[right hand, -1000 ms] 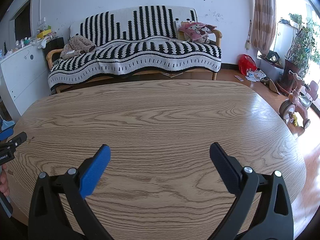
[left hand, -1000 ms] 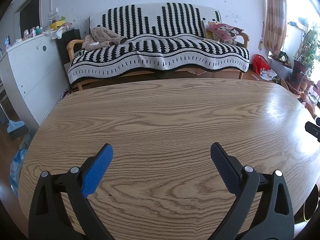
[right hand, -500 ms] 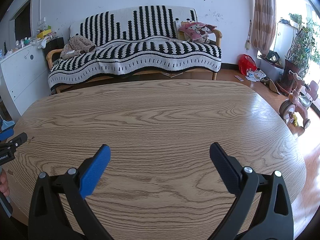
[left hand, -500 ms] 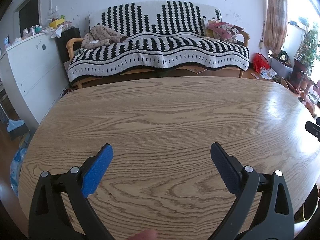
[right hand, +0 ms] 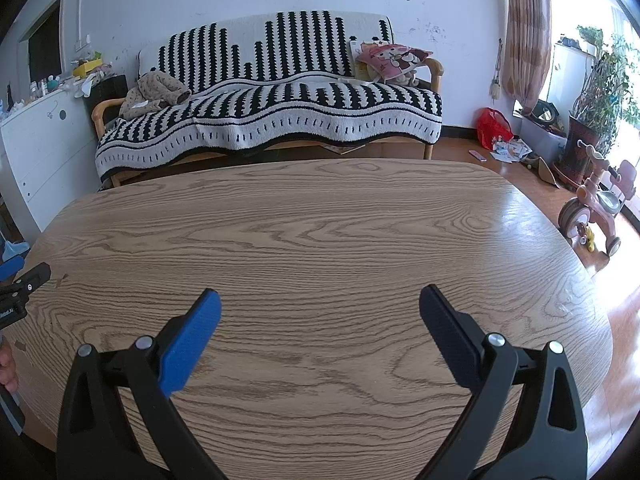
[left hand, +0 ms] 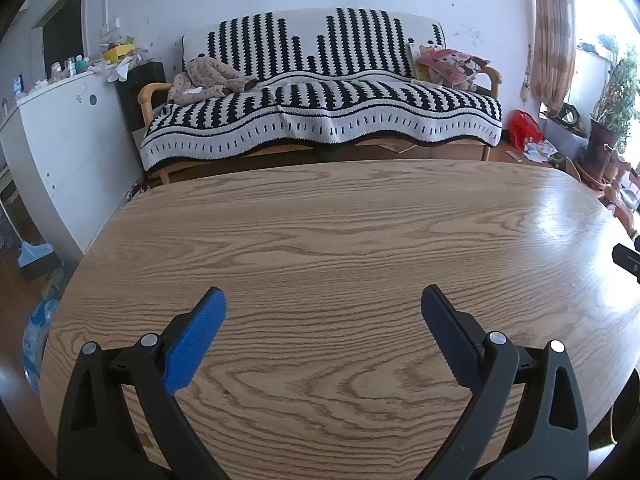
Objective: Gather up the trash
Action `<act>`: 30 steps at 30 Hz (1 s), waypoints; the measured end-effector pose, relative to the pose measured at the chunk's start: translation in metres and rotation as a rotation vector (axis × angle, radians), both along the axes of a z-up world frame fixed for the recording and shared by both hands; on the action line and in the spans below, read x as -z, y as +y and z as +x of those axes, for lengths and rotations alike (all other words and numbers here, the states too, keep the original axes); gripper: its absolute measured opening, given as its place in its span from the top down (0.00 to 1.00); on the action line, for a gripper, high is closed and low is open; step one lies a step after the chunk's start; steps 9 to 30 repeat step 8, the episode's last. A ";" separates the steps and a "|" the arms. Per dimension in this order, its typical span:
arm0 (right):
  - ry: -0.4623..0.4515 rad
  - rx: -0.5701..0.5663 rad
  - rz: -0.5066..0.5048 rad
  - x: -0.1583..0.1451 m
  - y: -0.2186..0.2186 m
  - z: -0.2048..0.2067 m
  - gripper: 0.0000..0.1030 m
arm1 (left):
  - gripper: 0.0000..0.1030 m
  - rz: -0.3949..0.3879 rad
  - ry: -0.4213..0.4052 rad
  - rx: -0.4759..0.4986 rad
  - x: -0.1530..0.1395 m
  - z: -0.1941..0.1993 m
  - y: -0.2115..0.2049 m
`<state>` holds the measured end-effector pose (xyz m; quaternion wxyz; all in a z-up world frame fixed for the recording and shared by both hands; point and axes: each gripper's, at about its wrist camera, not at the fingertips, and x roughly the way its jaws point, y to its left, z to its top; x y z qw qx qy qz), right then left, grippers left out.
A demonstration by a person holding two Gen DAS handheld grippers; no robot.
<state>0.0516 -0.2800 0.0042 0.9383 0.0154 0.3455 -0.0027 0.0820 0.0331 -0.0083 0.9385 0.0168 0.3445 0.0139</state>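
Note:
My left gripper (left hand: 323, 300) hovers open over the near part of an oval wooden table (left hand: 340, 240), nothing between its blue pads. My right gripper (right hand: 319, 300) is also open above the same table (right hand: 320, 232), to the right of the left one. The tip of the right gripper (left hand: 626, 258) shows at the right edge of the left wrist view. The left gripper's finger (right hand: 20, 284) pokes in at the left edge of the right wrist view. No trash lies on the tabletop. Scattered papers (right hand: 510, 148) lie on the floor beside a red bag (right hand: 494, 128).
A sofa with a black-and-white striped blanket (left hand: 320, 108) stands behind the table. A white cabinet (left hand: 60, 140) is at the left. A pink tricycle (right hand: 596, 208), potted plants (right hand: 596, 100) and a curtain (right hand: 524, 32) are at the right.
The left wrist view has tilted slightly, so the sofa sits a little higher in frame. A fingertip seen at its bottom edge half a second ago is gone. The right gripper has stayed still.

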 end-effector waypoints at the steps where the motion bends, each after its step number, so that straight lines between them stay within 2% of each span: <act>1: 0.000 0.000 0.000 0.000 0.000 0.000 0.07 | 0.08 -0.001 0.005 0.001 0.000 0.000 0.000; 30: 0.004 0.006 0.002 0.002 0.000 0.003 0.07 | 0.08 -0.005 0.024 -0.004 0.000 0.002 0.003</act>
